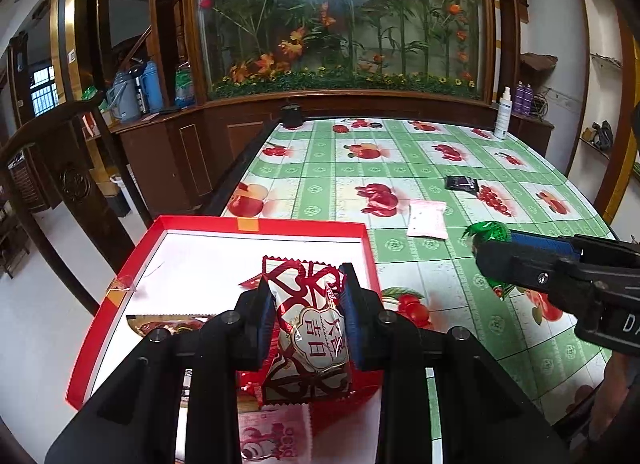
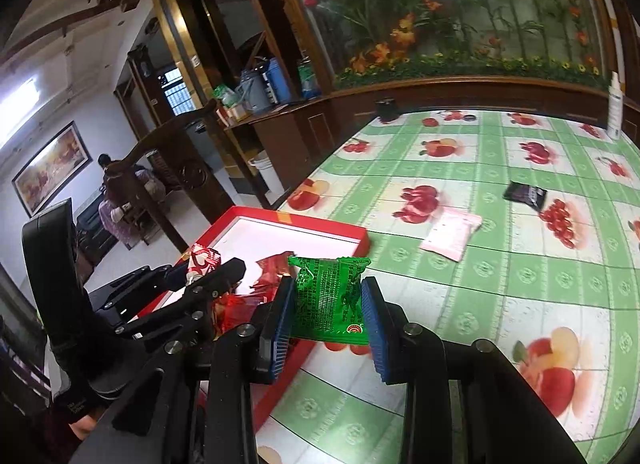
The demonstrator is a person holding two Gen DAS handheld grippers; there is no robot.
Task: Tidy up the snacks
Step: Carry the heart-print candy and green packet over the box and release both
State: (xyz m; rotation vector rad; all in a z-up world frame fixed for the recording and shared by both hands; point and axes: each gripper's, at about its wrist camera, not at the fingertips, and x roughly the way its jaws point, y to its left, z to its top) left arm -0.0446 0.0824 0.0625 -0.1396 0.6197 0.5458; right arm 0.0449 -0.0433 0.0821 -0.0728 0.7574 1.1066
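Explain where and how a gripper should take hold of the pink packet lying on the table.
The pink packet lies flat on the tablecloth, apart from the black packet. Probably come from above, jaws straddling its narrow width and closing on the two long edges; a flat pouch offers no raised part.

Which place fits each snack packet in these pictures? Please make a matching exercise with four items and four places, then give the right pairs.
Things:
1. red and white foil snack packet
2. green foil snack packet
3. pale pink flat packet
4. small black packet

Places:
A. lying on the fruit-print tablecloth, farthest from the red cardboard box
B. clamped in the left tool, over the red cardboard box
C. clamped in the right tool
D. lying on the tablecloth, nearer the box

Pairs: 1-B, 2-C, 3-D, 4-A
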